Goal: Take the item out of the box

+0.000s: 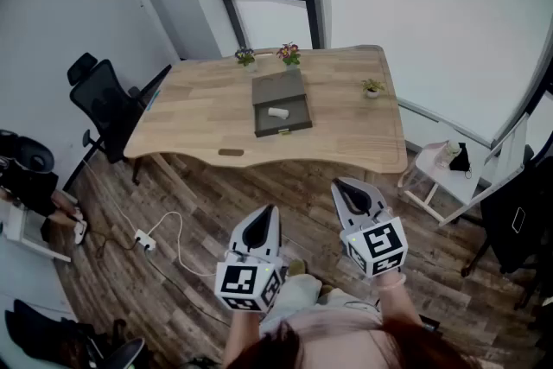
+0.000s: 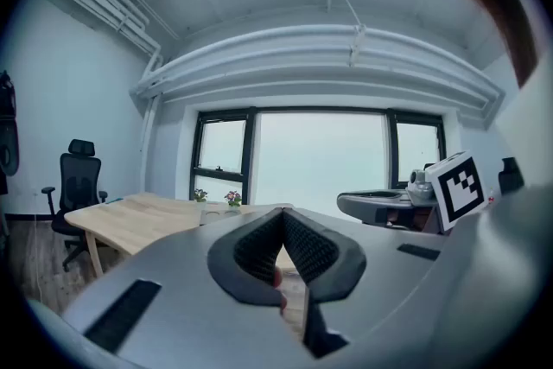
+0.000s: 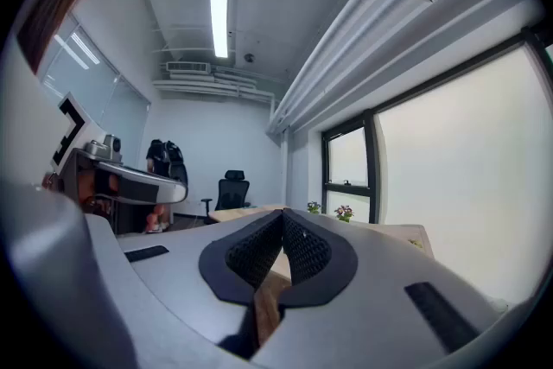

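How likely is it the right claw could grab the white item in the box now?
Probably not yet: the right claw is shut and well short of the table. Nothing covers the white item in the open box.

The wooden table (image 1: 199, 112) stands well ahead of my left gripper (image 1: 261, 220) and right gripper (image 1: 352, 193). An open grey box (image 1: 278, 87) lies near its middle, ahead and between both. Beyond the box, at the far edge, stand 2 small potted plants (image 1: 245, 56) (image 1: 289, 54). A 3rd pot (image 1: 372, 88) stands ahead of my right gripper, near the table's right edge. A small dark object (image 1: 231, 153) lies at the near edge, ahead of my left gripper.
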A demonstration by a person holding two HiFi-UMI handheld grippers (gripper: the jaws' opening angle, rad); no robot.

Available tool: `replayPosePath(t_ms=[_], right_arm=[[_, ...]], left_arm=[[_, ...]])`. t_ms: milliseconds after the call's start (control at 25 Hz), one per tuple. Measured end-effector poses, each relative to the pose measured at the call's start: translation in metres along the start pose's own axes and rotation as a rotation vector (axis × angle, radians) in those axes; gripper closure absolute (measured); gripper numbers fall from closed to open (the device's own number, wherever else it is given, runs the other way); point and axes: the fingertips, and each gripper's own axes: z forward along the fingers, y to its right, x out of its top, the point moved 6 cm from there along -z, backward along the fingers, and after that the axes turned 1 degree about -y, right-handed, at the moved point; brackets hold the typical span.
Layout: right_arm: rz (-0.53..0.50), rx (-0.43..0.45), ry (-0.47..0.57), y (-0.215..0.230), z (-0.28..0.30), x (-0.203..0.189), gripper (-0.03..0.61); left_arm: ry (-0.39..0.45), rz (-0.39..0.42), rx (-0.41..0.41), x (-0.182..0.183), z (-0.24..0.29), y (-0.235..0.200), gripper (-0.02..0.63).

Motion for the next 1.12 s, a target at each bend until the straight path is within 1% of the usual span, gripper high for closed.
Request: replayPosePath(t_ms=[200,360,600,1120], right_arm=[[0.007,0.004,-0.01,0.001,-0.002,0.003,0.578],[0.0,-0.005,0.003,0.002,0.004,0.006,0.578],[-0.016,-0.009,-0.014,0.006,0.019,0.004,0.578],[-0.063,-0.014,-0.067,0.012,0.078,0.002,0.578]], left_arm=[[-0.001,-0.001,0.002,0.001,-0.002,0.003,0.611],[0.008,0.002,0.001,0.003,0.0,-0.003,0.611],[0.012,0.004,-0.01,0.006,0.012,-0.013,0.611],[0.007,0.013,-0.032,0.014,0.051,-0.058,0.611]])
